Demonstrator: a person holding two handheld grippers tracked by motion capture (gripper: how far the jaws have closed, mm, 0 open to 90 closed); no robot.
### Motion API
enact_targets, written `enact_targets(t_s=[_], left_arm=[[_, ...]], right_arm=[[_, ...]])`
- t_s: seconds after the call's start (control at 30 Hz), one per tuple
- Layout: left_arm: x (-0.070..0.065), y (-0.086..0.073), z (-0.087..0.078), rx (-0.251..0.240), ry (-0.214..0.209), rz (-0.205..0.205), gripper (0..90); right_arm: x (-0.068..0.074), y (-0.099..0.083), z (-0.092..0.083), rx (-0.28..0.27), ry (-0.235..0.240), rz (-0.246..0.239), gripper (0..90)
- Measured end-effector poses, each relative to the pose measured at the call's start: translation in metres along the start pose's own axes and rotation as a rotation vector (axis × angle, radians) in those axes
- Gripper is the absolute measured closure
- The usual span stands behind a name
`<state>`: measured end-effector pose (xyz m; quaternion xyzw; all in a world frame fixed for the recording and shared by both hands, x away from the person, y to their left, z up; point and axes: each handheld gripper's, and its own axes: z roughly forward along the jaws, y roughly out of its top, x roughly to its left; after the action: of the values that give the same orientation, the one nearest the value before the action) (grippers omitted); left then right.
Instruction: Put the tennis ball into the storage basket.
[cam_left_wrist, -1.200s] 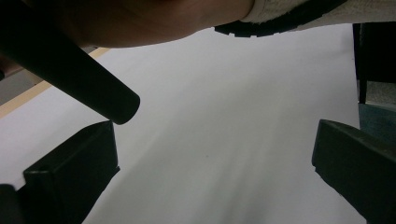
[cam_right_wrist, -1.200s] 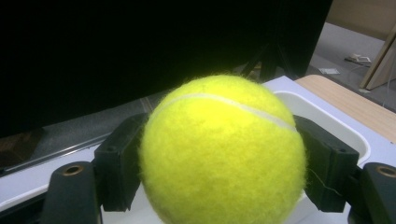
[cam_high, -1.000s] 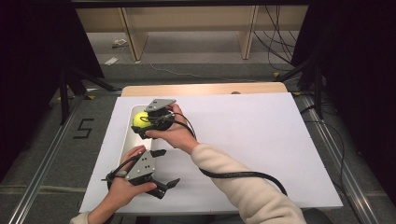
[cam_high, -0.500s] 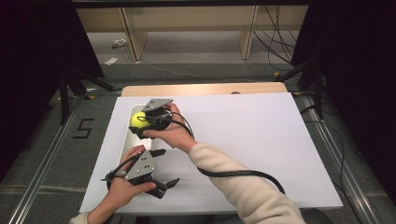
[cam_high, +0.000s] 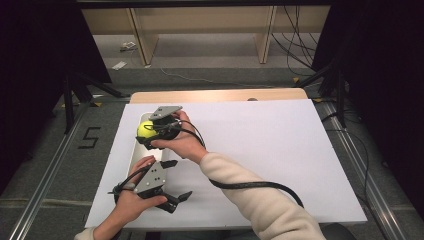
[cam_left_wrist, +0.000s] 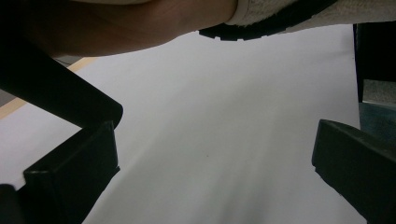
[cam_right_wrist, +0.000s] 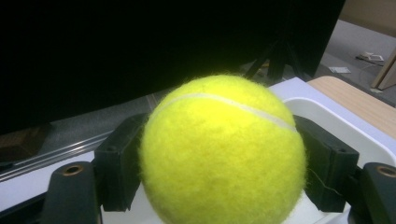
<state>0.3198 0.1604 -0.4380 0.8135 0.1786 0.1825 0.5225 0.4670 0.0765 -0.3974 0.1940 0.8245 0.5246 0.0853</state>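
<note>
Ball (cam_right_wrist: 223, 151), light, fuzzy and springy, sits clamped across its middle in my right tool (cam_high: 150, 134), above the white tray (cam_high: 136, 150) at the bench's left. My left tool (cam_high: 172, 186) hangs wide open, empty.

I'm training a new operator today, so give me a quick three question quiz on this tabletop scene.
1. True or false: the right hand-held gripper is shut on the tennis ball.
2. What lies under the ball? A) white tray B) wooden box C) blue bowl
3. How do the left hand-held gripper jaws stand, and what is between them?

Key:
1. True; a jaw presses each side of the ball.
2. A.
3. Open, wide apart, with nothing between them, above the white table cover.
</note>
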Motion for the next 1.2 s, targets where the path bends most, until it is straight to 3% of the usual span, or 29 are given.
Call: enact_targets(t_s=[1.2], left_arm=[[-0.001,0.0,0.0,0.004,-0.01,0.004,0.0]], right_arm=[[0.002,-0.006,0.014,0.028,0.025,0.001,26.3]])
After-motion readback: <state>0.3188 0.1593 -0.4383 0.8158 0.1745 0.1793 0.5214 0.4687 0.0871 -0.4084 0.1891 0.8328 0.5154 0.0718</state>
